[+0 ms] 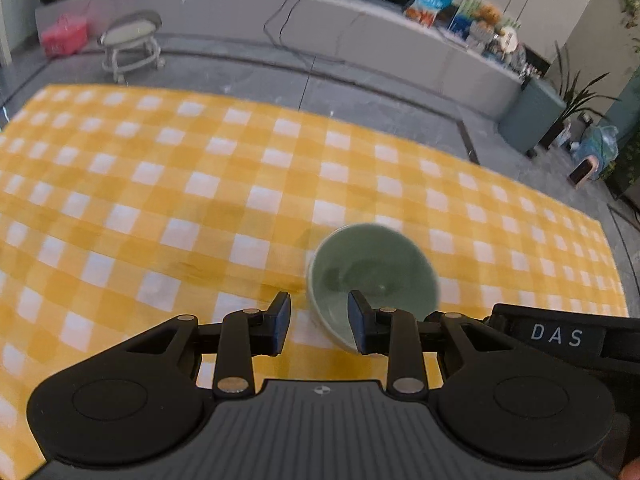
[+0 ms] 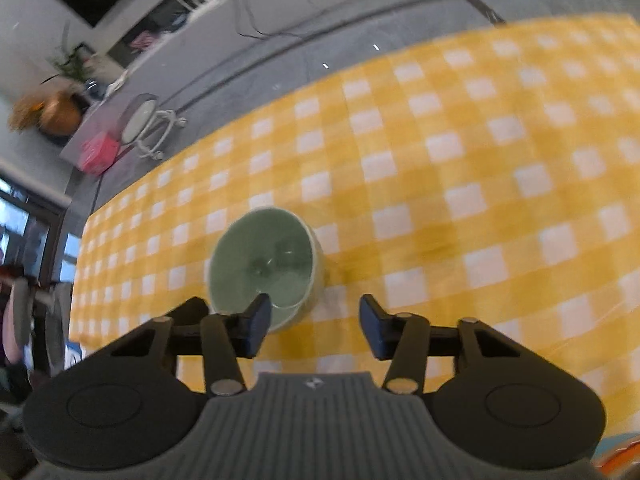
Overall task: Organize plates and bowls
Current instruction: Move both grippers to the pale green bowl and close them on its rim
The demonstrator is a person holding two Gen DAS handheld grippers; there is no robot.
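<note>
Hovering over yellow checked tablecloth: left gripper, right gripper, both fingers apart, nothing clamped; green bowl just ahead.

The bowl is pale celadon green, glossy inside. The tablecloth beneath it is yellow-and-white gingham. Both grippers are black with dark blue finger pads.

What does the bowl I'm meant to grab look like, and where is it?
Find the table with the yellow-and-white checked cloth. On it, just ahead of both claws, sits the pale green bowl, upright and empty. It is the only dish in sight.
</note>
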